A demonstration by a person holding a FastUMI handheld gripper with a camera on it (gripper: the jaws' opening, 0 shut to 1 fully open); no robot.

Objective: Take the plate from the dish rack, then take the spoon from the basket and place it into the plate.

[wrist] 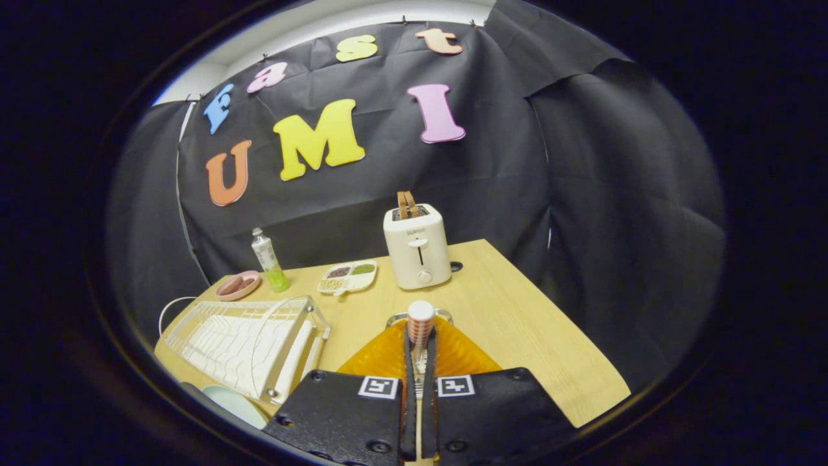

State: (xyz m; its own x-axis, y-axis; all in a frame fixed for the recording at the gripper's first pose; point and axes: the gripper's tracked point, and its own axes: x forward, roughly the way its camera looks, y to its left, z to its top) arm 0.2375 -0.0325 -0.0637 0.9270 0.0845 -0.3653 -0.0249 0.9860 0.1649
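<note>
1. Black fingers of the hand-held gripper stand almost together, clenched on the handle of the spoon, which rises upright between them; its white, orange-checked end sticks up just past the fingertips.
2. Amber and ribbed, the basket lies right under and just ahead of the fingers, with a metal rim or handle at its far edge behind the spoon's end.
3. The clear dish rack sits on the pale wooden surface at about 9 o'clock from the fingers, well to the side of the basket.
4. A pale green plate shows in part at about 8 o'clock, at the near corner of the rack; whether it rests on the surface I cannot tell.
5. Beyond the fingers at 12 o'clock stands a white toaster with two slices up in its slots.
6. At 11 o'clock lies a divided white tray of grains; farther round toward 10 o'clock stand a bottle with green liquid and, just beside it, a pink dish.
</note>
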